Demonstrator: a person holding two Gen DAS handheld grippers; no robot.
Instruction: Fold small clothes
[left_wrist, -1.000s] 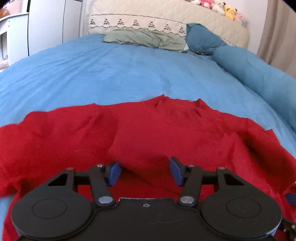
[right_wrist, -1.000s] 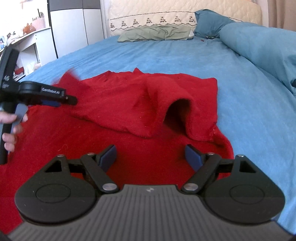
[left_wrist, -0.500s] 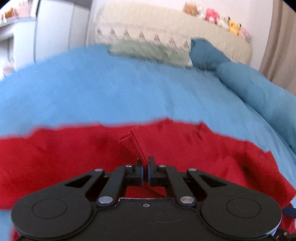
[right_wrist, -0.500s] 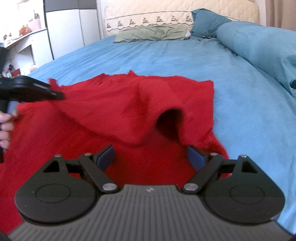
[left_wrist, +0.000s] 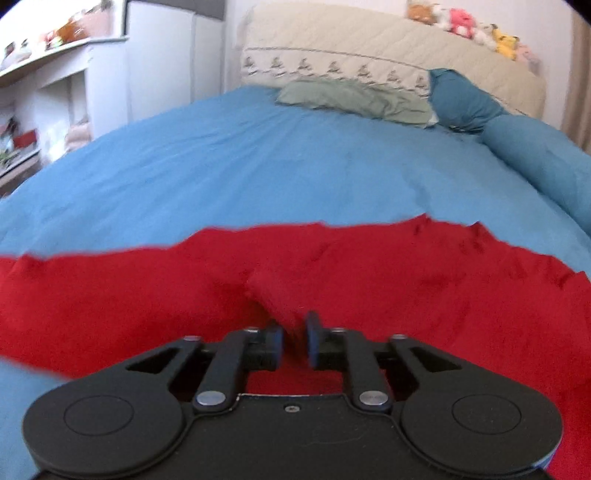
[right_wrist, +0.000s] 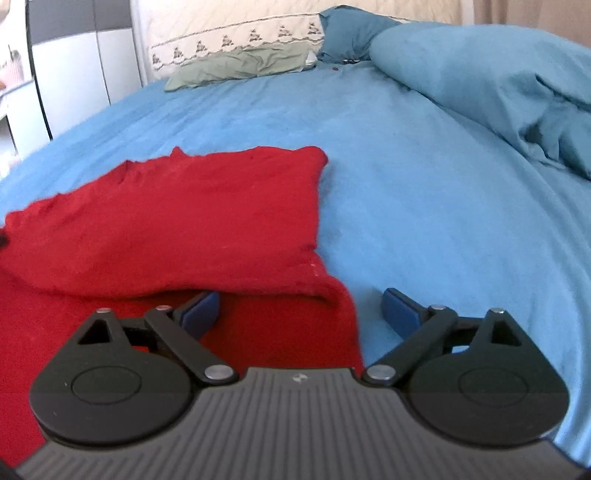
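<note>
A red garment (left_wrist: 406, 288) lies spread on the blue bed (left_wrist: 258, 158). My left gripper (left_wrist: 294, 343) is shut on a pinched fold of the red cloth, which stands up between the fingers. In the right wrist view the red garment (right_wrist: 184, 214) lies with an upper layer folded over a lower one, its right edge on the sheet. My right gripper (right_wrist: 301, 312) is open and empty, straddling the garment's lower right edge, with its left finger (right_wrist: 201, 312) under the folded layer's rim and its right finger (right_wrist: 400, 312) over the blue sheet.
A green pillow (left_wrist: 351, 98) and a teal pillow (left_wrist: 465, 101) lie at the headboard (left_wrist: 369, 48). A bunched blue duvet (right_wrist: 498, 92) runs along the right side. White cabinets (left_wrist: 159, 62) stand left of the bed.
My left gripper closed on a fold of the red cloth and has pulled it. The raised hump in the garment has flattened. My right gripper moved right to the garment's edge.
</note>
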